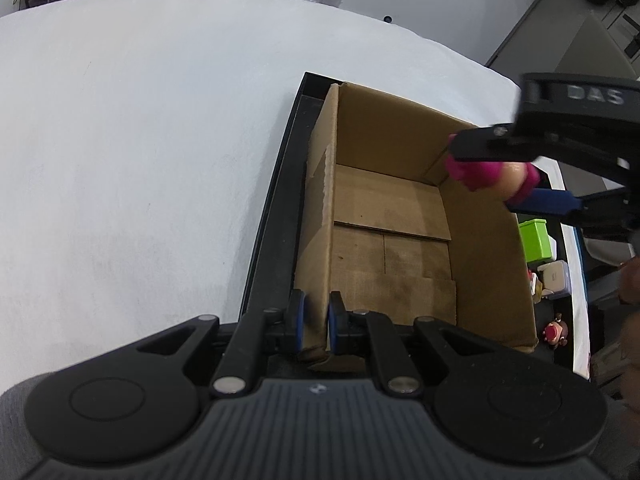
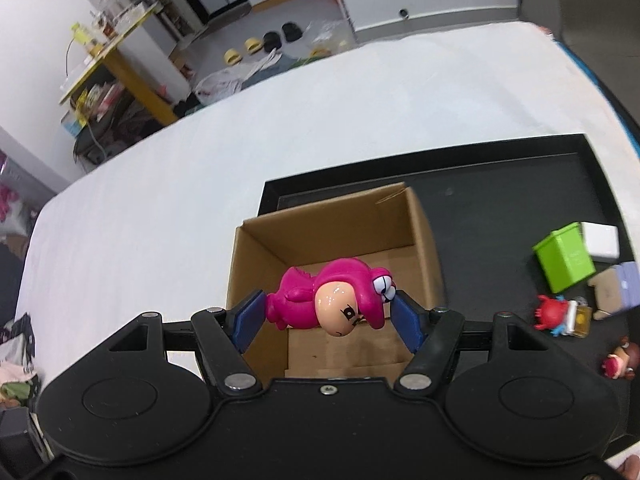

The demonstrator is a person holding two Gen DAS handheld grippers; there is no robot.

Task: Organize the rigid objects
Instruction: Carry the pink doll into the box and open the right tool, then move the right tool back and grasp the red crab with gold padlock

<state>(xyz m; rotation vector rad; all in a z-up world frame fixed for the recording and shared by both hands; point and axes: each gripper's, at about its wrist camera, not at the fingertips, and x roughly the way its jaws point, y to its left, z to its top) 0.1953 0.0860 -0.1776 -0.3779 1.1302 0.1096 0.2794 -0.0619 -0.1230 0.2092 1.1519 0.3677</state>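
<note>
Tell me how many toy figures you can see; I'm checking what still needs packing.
3. A pink figure is held in the right tool above the cardboard box. A red crab-like figure and a small brown-and-red figure lie on the black tray. Others may be hidden.

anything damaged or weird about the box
The cardboard box has a ragged, torn top edge on the wall the left gripper pinches. Its floor is stained dark. The pink toy hangs sideways in the right gripper.

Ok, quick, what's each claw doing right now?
Left claw: shut on the cardboard box wall.
Right claw: shut on the pink figurine, above the box.
</note>
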